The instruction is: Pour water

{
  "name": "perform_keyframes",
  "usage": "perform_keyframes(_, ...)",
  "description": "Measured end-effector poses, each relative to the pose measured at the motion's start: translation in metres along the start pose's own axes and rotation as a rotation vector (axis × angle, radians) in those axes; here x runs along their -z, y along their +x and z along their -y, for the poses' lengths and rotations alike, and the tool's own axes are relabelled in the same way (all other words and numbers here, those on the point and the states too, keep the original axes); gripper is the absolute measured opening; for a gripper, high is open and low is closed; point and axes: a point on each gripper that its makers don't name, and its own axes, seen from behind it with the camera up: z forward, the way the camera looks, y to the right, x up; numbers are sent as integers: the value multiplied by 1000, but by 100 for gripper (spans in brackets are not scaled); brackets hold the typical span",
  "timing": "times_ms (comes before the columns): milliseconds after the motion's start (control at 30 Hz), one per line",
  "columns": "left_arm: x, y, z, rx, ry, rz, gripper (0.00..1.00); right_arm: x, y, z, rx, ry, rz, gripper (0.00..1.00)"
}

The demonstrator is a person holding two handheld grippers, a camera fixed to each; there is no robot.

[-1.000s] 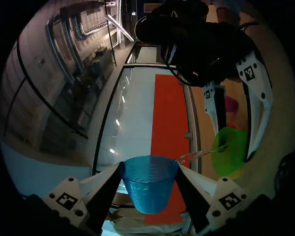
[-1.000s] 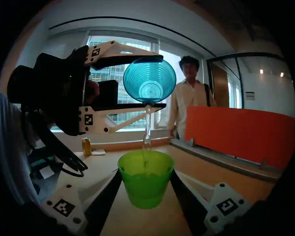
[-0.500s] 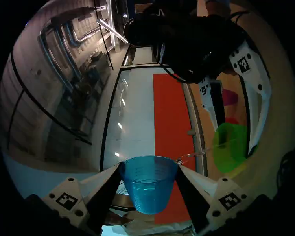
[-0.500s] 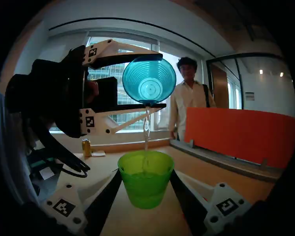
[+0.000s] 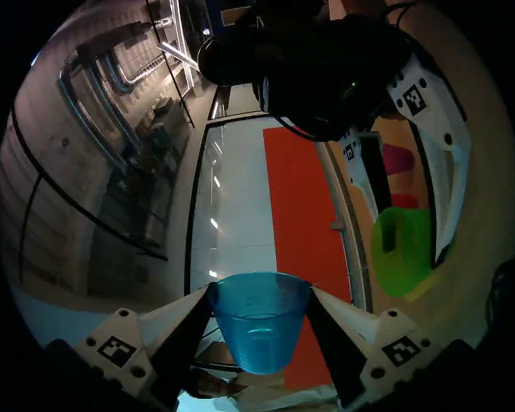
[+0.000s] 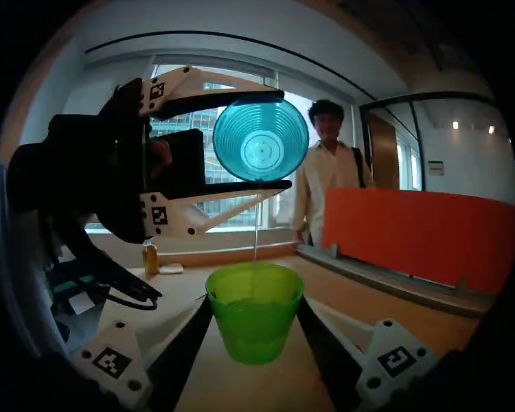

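Office room [image 6: 463,151], daylit, taken as backdrop.

1. Wooden table [image 6: 353,288]: bare where seen, carrying an orange partition [image 6: 422,233] along its far edge.
2. Person [image 6: 329,185]: standing beyond the table, taking no part.
3. Left gripper [image 6: 285,140]: held high and turned on its side, both fingers closed flat against the walls of a blue plastic cup [image 6: 261,139], whose mouth is tipped over towards the right gripper view.
4. Right gripper [image 6: 255,305]: held low and level, both fingers pressed to the sides of a green plastic cup [image 6: 255,323], which is kept upright directly beneath the blue one and well apart from it.
5. Water [image 6: 254,309]: roughly half of the green cup is filled; only a hair-thin thread is made out between the two rims (too faint to be sure of). A small remnant appears to lie in the blue cup.
6. Yellow can [image 6: 151,257]: set far back, not involved.

Risks, as judged:
- Last drops could be lost onto the table if the blue cup is righted or carried aside before the trickle ends, the drop being long and the thread easily deflected.
- Green cup could be slopped over if it is tilted or jerked.
- Either thin cup could be buckled or squeezed out of its hold by too much pressure.
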Motion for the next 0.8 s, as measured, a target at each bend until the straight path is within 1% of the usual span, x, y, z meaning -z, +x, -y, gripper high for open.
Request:
perform_keyframes(200,0,2,0,-16,2,-6,89,0,1,0,-4,-2,-2,88)
perform_keyframes(300,0,1,0,-8,2,-5,89,-1,1,0,-3,-4,-3,88)
perform_keyframes(367,-1,0,-1,11,0,-5,89,-1,1,1,-3,-4,-4,88)
perform_keyframes(500,-3,-2,-6,88,-11,-4,89,0,0,1,-5,-4,-5,87)
perform_keyframes(800,-6,-5,-17,308,-40,1,89,1,1,1,-9,-11,-6,88)
